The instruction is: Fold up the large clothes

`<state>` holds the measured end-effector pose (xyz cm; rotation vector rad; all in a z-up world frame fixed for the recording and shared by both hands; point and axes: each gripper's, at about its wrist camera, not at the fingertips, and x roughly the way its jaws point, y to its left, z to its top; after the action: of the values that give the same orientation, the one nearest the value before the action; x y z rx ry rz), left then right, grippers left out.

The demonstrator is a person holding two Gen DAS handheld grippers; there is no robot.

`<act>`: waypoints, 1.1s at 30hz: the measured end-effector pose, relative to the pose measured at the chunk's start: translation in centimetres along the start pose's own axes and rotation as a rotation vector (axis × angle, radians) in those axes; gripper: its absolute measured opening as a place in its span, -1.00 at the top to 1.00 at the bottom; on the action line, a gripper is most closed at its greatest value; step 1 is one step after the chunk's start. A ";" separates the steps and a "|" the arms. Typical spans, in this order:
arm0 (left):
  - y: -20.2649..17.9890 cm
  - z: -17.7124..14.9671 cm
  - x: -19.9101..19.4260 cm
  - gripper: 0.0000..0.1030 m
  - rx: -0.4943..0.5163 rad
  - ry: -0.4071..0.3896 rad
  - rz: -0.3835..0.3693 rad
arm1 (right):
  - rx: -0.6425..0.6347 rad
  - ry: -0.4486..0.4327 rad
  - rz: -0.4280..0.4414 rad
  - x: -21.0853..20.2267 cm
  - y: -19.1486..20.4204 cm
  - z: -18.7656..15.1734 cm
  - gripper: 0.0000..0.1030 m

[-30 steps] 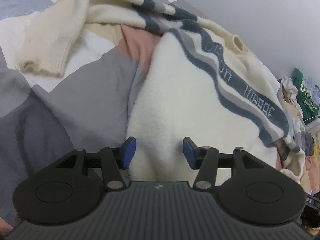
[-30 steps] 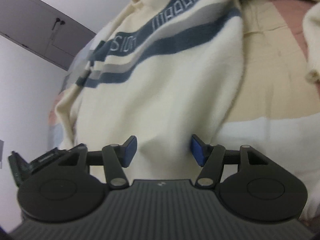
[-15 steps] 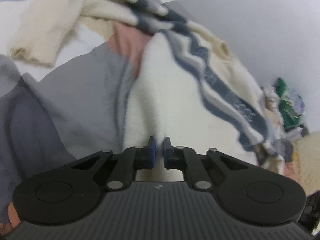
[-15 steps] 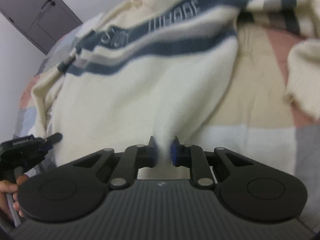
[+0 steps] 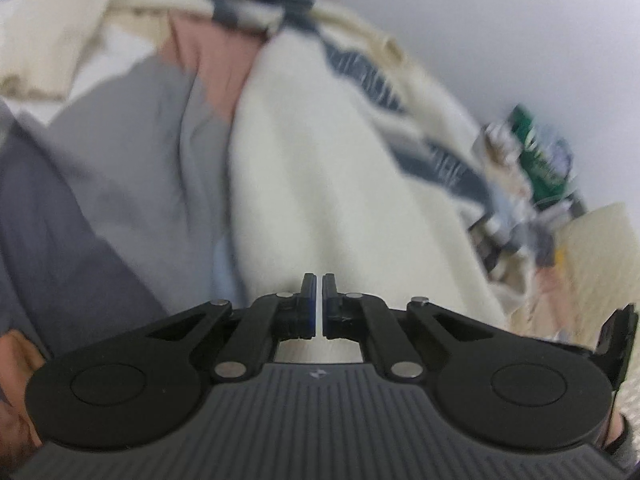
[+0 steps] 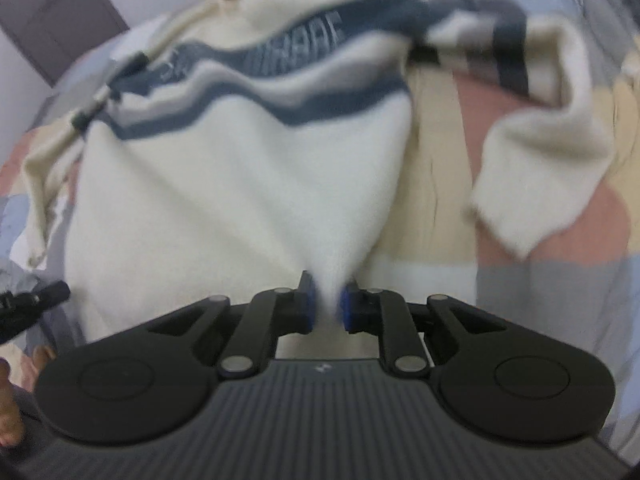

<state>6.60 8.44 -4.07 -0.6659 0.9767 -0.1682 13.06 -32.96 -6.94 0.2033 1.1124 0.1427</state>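
1. Lying on the patchwork bedspread (image 6: 532,288), your cream sweater (image 6: 240,184) runs lengthwise away from both cameras — hem nearest you, collar at the far end, striped band across the chest.
2. Your left gripper (image 5: 319,300) tilts down over the hem, jaws all but together on a thin fold of it.
3. Your right gripper (image 6: 327,304) points down more steeply — its jaws have just closed, pinching a bunched peak of hem.

We see a bed under a patchwork cover (image 5: 120,184) — grey, pink, white and tan blocks. A plain pale wall (image 5: 500,32) rises behind it, and a grey door (image 6: 60,12) stands at the far corner — soft, even light throughout.
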 end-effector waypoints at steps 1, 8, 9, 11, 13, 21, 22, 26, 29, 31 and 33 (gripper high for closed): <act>-0.2 -0.1 0.4 0.94 0.019 0.011 0.027 | 0.000 0.007 -0.007 0.4 0.2 -0.1 0.64; -0.7 -0.1 0.1 0.80 0.081 -0.038 0.058 | 0.066 -0.023 0.037 -0.7 -0.8 0.6 0.37; -0.7 0.0 -0.3 0.53 0.083 -0.064 0.063 | 0.080 -0.039 0.035 -1.2 -1.2 0.7 0.08; -1.1 0.3 -1.2 -0.06 0.092 -0.113 0.067 | 0.114 -0.085 0.043 -2.1 -2.2 1.3 -0.33; -1.6 0.7 -2.2 -0.17 0.123 -0.171 0.073 | 0.158 -0.132 0.078 -2.8 -3.4 2.1 -0.43; -4.5 2.0 -1.4 -0.23 0.253 -0.264 0.093 | 0.486 -0.283 0.196 -0.9 -9.2 6.6 -0.44; -4.9 2.3 -0.9 -0.23 0.268 -0.263 0.098 | 0.544 -0.299 0.211 -0.3 -10.1 7.1 -0.44; -5.8 3.3 2.1 -0.23 0.289 -0.201 0.064 | 0.714 -0.335 0.265 2.4 -12.7 9.0 -0.48; -5.8 3.6 4.7 -0.23 0.282 -0.137 0.086 | 0.763 -0.338 0.286 4.4 -13.8 10.2 -0.45; -5.4 3.5 5.8 -0.23 0.276 -0.111 0.101 | 0.818 -0.359 0.225 5.2 -14.4 10.2 -0.49; -5.1 3.4 5.9 -0.23 0.267 -0.113 0.099 | 0.832 -0.373 0.196 5.8 -15.4 10.2 -0.45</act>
<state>13.52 3.44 -3.90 -0.3774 0.8581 -0.1679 24.95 -47.58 -11.22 1.0407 0.7224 -0.1904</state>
